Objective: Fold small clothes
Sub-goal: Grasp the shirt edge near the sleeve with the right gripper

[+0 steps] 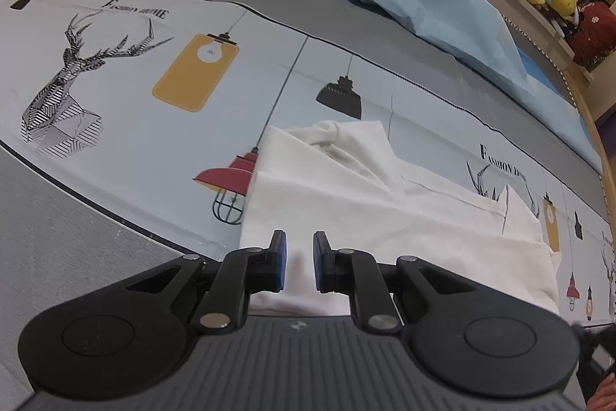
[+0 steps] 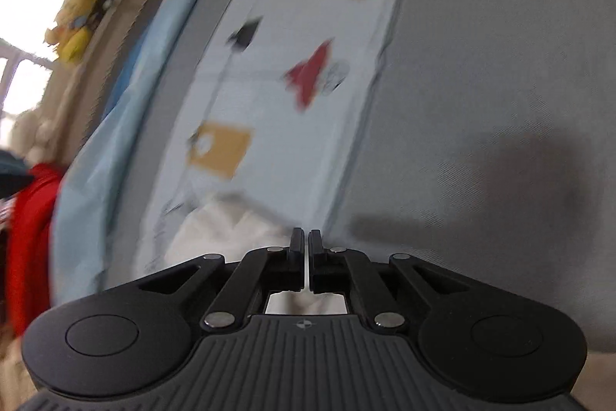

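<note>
Shirt (image 1: 385, 218), white, lies on bedsheet (image 1: 154, 141) just ahead of left tongs (image 1: 299, 260), jaws parted, empty; long axis runs rightward; right tongs (image 2: 305, 259) nearly closed, grip unclear.

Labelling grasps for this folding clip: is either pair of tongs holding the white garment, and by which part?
The left tongs are open over the white garment, holding nothing. The right tongs are nearly shut; whether they pinch cloth cannot be told.
</note>
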A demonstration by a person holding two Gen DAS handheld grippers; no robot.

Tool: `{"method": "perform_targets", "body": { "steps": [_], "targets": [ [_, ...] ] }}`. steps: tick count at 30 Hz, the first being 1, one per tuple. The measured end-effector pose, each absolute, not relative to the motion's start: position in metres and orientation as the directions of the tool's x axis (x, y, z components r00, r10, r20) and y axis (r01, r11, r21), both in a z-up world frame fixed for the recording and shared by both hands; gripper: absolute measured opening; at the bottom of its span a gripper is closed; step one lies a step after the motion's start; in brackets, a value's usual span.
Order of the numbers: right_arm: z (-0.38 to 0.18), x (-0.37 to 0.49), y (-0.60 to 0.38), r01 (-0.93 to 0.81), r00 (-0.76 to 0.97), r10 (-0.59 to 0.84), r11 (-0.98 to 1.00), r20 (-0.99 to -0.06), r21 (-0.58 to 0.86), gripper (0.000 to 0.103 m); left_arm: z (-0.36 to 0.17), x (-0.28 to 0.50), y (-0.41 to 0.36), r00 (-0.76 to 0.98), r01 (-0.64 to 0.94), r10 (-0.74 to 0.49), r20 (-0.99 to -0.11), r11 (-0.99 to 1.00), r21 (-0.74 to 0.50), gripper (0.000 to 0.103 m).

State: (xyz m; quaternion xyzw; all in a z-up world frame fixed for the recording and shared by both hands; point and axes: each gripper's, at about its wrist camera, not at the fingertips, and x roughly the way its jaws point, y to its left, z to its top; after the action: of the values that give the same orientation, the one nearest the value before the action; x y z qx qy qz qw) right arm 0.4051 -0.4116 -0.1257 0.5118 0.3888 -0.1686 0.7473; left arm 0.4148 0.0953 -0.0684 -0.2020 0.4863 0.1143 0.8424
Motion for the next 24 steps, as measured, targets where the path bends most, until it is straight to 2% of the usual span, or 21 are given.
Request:
{"method": "perform_targets", "body": {
  "steps": [1,3,4,6,9,10,12,16,17,20,21,24],
  "targets": [
    [-0.126,0.41,-0.408,0.629,0.64,0.181,0.435,-0.746,0.645,0.007,-0.069,0.415,0.094,0.5,-0.387,-0.008,-0.866,0.892,-0.232,0.015],
    [-0.129,0.414,-0.401,0.632,0.623,0.206,0.436,-0.754,0.641,0.023,-0.069,0.416,0.092,0.5,-0.38,-0.012,-0.866,0.895,-0.232,0.015],
    [-0.132,0.414,-0.4,0.65,0.609,0.199,0.431,-0.768,0.626,0.026,-0.069,0.416,0.092,0.5,-0.378,-0.011,-0.866,0.897,-0.23,0.015],
    [-0.14,0.414,-0.399,0.685,0.57,0.194,0.425,-0.799,0.592,0.027,-0.07,0.416,0.093,0.498,-0.381,-0.012,-0.867,0.895,-0.231,0.015],
    [-0.145,0.418,-0.398,0.689,0.572,0.193,0.414,-0.797,0.595,0.028,-0.07,0.416,0.094,0.498,-0.383,-0.012,-0.867,0.894,-0.232,0.015],
    [-0.144,0.418,-0.397,0.677,0.586,0.189,0.42,-0.788,0.604,0.027,-0.07,0.416,0.094,0.499,-0.381,-0.014,-0.867,0.894,-0.234,0.015],
    [-0.137,0.418,-0.399,0.65,0.624,0.167,0.431,-0.763,0.626,0.0,-0.07,0.416,0.094,0.5,-0.375,-0.02,-0.866,0.896,-0.238,0.015],
    [-0.108,0.399,-0.401,0.633,0.692,0.035,0.449,-0.721,0.63,0.0,-0.07,0.417,0.093,0.499,-0.36,-0.033,-0.866,0.901,-0.242,0.015],
    [-0.108,0.398,-0.402,0.642,0.685,0.025,0.451,-0.728,0.619,0.0,-0.071,0.417,0.093,0.497,-0.357,-0.035,-0.867,0.902,-0.241,0.015],
    [-0.127,0.407,-0.406,0.726,0.546,0.052,0.469,-0.836,0.503,0.001,-0.075,0.418,0.092,0.485,-0.351,-0.052,-0.873,0.903,-0.249,0.015],
    [-0.13,0.405,-0.406,0.76,0.501,0.023,0.468,-0.865,0.452,0.005,-0.077,0.419,0.092,0.48,-0.349,-0.058,-0.875,0.903,-0.251,0.015],
    [-0.121,0.404,-0.405,0.741,0.526,-0.01,0.496,-0.851,0.452,0.005,-0.088,0.421,0.092,0.459,-0.357,-0.062,-0.886,0.9,-0.248,0.015]
  ]
}}
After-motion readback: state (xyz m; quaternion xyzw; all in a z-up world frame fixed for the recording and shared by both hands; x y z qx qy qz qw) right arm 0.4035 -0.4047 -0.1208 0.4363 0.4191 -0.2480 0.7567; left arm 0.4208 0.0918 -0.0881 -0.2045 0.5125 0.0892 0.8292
